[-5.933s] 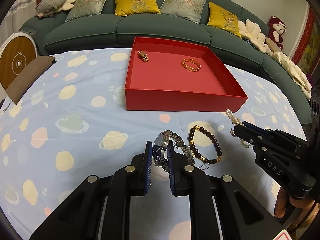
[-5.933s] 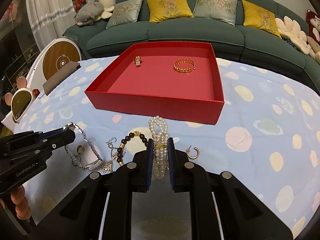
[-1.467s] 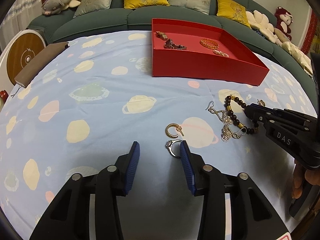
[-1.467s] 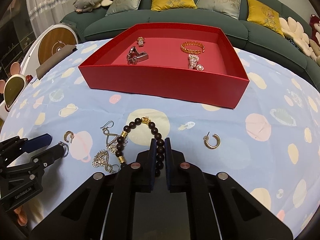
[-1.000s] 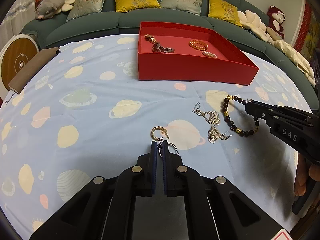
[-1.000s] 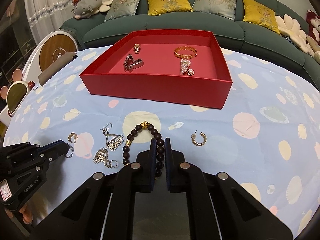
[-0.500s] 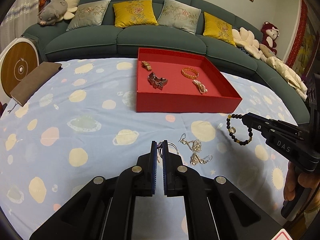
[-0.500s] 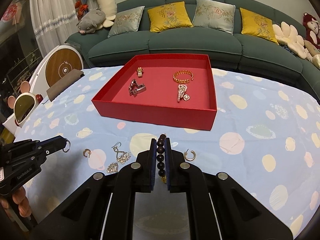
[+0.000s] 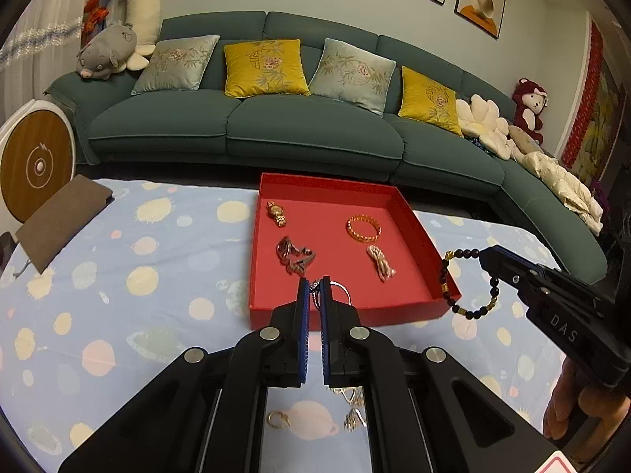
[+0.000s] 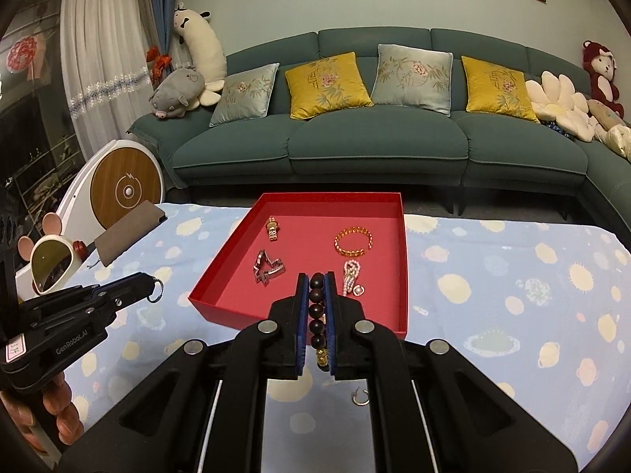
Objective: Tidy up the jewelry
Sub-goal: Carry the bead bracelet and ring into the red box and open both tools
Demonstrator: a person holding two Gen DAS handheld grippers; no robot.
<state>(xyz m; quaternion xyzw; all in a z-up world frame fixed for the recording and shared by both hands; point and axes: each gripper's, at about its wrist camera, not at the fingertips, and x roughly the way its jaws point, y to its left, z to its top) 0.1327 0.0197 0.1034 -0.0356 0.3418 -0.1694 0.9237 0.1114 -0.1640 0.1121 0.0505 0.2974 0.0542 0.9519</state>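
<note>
Dark bead bracelet (image 10: pixel 316 315) with gold spacers pinched tight in the right claw (image 10: pixel 316 278), small silver ring (image 9: pixel 339 289) clamped in the left claw (image 9: pixel 314 282), both angled down above the red tray (image 9: pixel 343 311).

Two matte black plastic two-finger grippers are seen, w/ blue ribbed pads and round silver screws on angular linkage arms. Left gripper (image 9: pixel 314 287) is marked "GenRobot.AI" in white, plus a small pink-edged label; right gripper (image 10: pixel 316 280) is marked "DAS". Fingers (image 10: pixel 63 414) are wrapped round each handle.
</note>
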